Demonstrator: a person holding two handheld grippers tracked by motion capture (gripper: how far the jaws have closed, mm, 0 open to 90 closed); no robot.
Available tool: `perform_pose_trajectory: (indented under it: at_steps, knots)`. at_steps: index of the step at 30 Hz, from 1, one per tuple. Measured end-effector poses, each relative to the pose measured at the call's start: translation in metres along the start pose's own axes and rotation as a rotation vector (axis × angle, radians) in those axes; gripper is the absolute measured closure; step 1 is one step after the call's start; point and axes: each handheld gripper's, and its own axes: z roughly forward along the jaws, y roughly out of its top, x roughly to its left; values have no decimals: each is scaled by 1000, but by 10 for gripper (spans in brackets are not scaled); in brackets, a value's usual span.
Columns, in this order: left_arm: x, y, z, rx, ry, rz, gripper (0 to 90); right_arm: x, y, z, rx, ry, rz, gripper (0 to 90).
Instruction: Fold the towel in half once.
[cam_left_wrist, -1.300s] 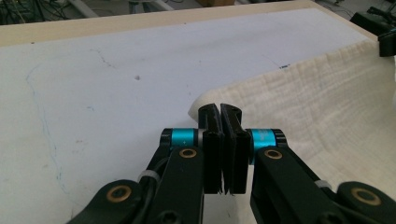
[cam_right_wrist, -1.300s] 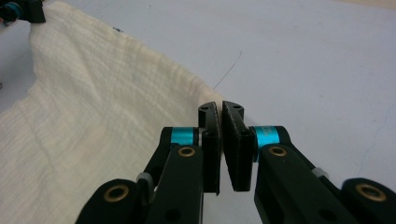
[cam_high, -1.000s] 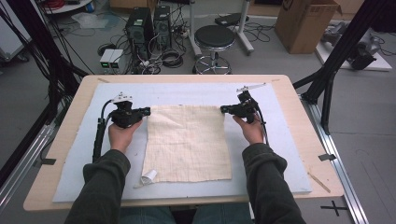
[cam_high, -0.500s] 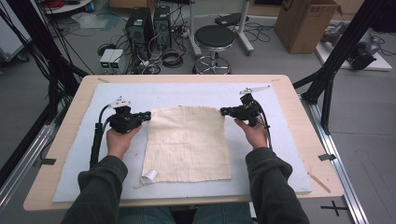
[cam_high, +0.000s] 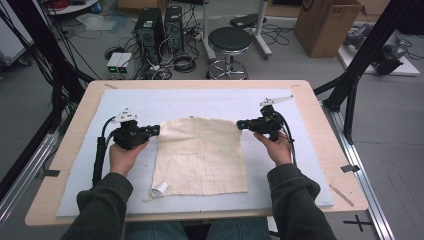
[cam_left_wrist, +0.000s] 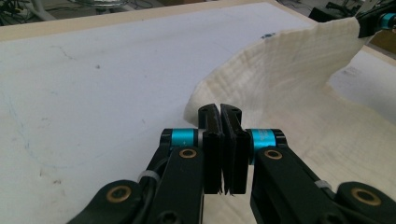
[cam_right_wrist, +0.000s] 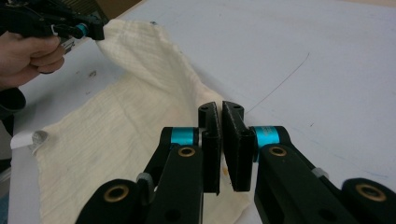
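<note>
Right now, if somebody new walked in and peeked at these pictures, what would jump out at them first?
Probably the big cream cloth spread in the middle of the pale blue mat. A person pinches its two far corners, the left gripper on one and the right gripper on the other, so that far edge lifts off the mat. A small white tag curls at the cloth's near left corner.

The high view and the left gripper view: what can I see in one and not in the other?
High view alone: both of the person's hands, the stool, computer towers, a cardboard box and the cloth's near edge with its white tag. Left gripper view alone: a close look at the left tongs pressed shut on the cloth's corner, which is lifted off the mat. Both: the cream cloth, the pale mat, and the right tongs holding the other far corner.
</note>
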Motion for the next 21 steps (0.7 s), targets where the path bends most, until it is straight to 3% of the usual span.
perform_pose_trajectory:
  at_steps: [5,12,21]
  knots:
    - [-3,-8,-9,-4,-12,4,872,6,-2,-3,-2,12,-22,858]
    - [-8,-20,-17,5,-30,24,872,11,-18,-5,22,27,-21,858]
    - [-21,-31,-27,44,-52,84,871,21,-36,-9,42,37,-32,858]
